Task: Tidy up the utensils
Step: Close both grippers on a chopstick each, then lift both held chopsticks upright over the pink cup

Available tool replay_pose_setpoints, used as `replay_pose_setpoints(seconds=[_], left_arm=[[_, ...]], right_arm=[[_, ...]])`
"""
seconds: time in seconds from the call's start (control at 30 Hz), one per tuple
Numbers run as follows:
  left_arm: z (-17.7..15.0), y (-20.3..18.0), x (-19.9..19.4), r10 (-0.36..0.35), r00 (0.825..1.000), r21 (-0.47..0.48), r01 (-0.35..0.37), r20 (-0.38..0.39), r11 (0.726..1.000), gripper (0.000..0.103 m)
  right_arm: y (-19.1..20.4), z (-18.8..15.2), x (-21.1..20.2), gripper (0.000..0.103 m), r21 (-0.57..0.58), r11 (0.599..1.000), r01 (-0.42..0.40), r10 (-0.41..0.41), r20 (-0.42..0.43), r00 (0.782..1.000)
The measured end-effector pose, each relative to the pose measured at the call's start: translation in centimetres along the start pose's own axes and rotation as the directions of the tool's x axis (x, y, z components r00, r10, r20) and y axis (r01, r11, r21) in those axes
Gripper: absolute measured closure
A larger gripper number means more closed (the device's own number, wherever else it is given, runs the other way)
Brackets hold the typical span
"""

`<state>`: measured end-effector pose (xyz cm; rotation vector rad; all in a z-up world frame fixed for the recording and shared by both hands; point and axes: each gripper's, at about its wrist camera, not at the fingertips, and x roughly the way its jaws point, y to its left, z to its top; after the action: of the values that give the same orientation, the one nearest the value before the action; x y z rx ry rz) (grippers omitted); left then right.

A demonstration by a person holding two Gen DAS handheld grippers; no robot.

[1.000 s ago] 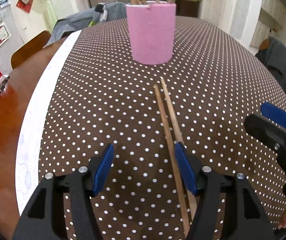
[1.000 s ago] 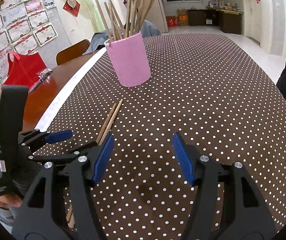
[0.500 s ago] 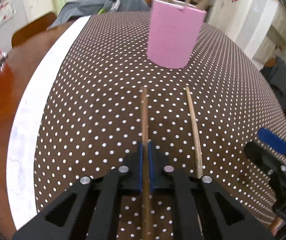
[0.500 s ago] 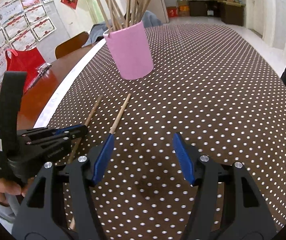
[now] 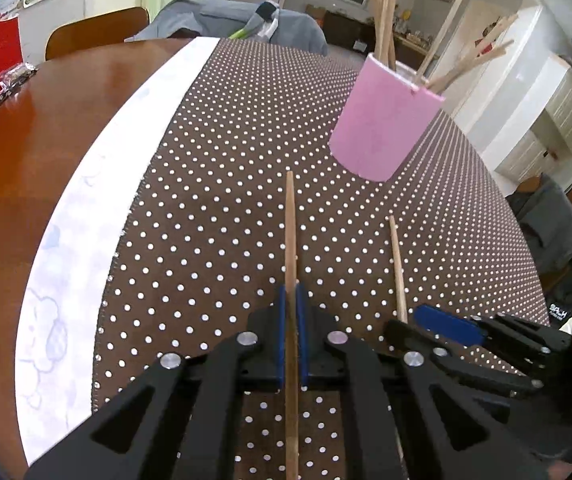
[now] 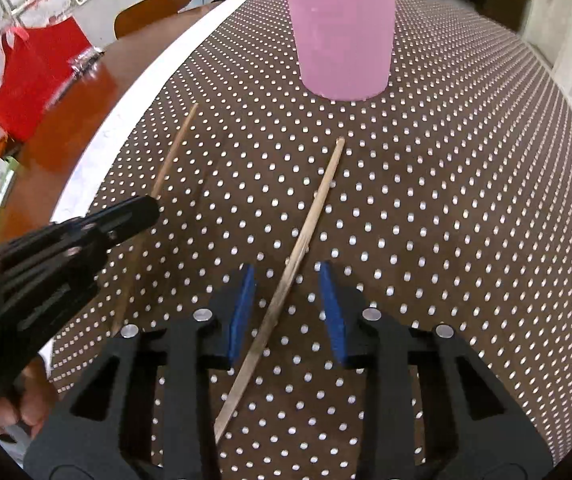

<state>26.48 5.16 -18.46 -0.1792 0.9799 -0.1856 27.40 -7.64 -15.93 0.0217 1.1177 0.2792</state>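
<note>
Chopsticks are mostly sorted already: a bunch is stood upright in the pink cup (image 5: 386, 128) at the far side of the dotted cloth (image 5: 213, 208). Two are left out, so the job looks close to done but not finished.

One chopstick (image 5: 290, 256) is clamped between the pads of the left gripper (image 5: 292, 340), with its far tip pointed roughly toward the cup; whether it's fully lifted off the cloth can't be told for sure.

The other chopstick (image 6: 306, 240) is lying flat on the cloth, near side of the cup. It's straddled by the right gripper (image 6: 288, 308), whose jaws have just been closing in. A gap is seen on both sides, so nothing is gripped there yet.

Left to do, probably: second stick pinched, both dropped into the cup.
</note>
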Motion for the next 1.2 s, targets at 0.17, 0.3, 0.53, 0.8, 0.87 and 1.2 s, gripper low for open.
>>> replay_pose_setpoints(seconds=[0.17,0.3,0.53,0.8,0.87,1.2], left_arm=[[0.1,-0.1,-1.2,-0.023,0.999,-0.005,0.023,0.031,1.000,0.097],[0.1,-0.5,-2.3,-0.049,0.997,0.000,0.049,0.067,0.999,0.097],[0.1,-1.7,-4.9,-0.103,0.978,0.035,0.098,0.182,0.995,0.097],[0.4,-4.5,-8.9,-0.181,0.909,0.110,0.150,0.377,0.983,0.097],[0.5,-5.4,-9.9,-0.208,0.882,0.136,0.166,0.422,0.977,0.097],[2.5,-9.1,-13.2,-0.289,0.704,0.235,0.176,0.649,0.956,0.097]], right_arm=[[0.0,1.0,0.6,0.091,-0.021,0.999,0.033,-0.033,-0.012,0.999],[-1.0,1.6,0.9,0.096,-0.003,1.000,-0.010,0.009,-0.021,1.000],[-3.8,-0.1,-2.0,0.096,0.030,0.998,-0.063,0.059,0.099,0.993],[-6.7,-1.7,-9.4,0.096,0.042,0.986,-0.158,0.133,0.362,0.923],[-6.9,-1.9,-11.3,0.096,0.038,0.984,-0.177,0.144,0.428,0.892],[-7.0,-0.6,-19.1,0.096,-0.023,0.985,-0.171,0.142,0.670,0.729]])
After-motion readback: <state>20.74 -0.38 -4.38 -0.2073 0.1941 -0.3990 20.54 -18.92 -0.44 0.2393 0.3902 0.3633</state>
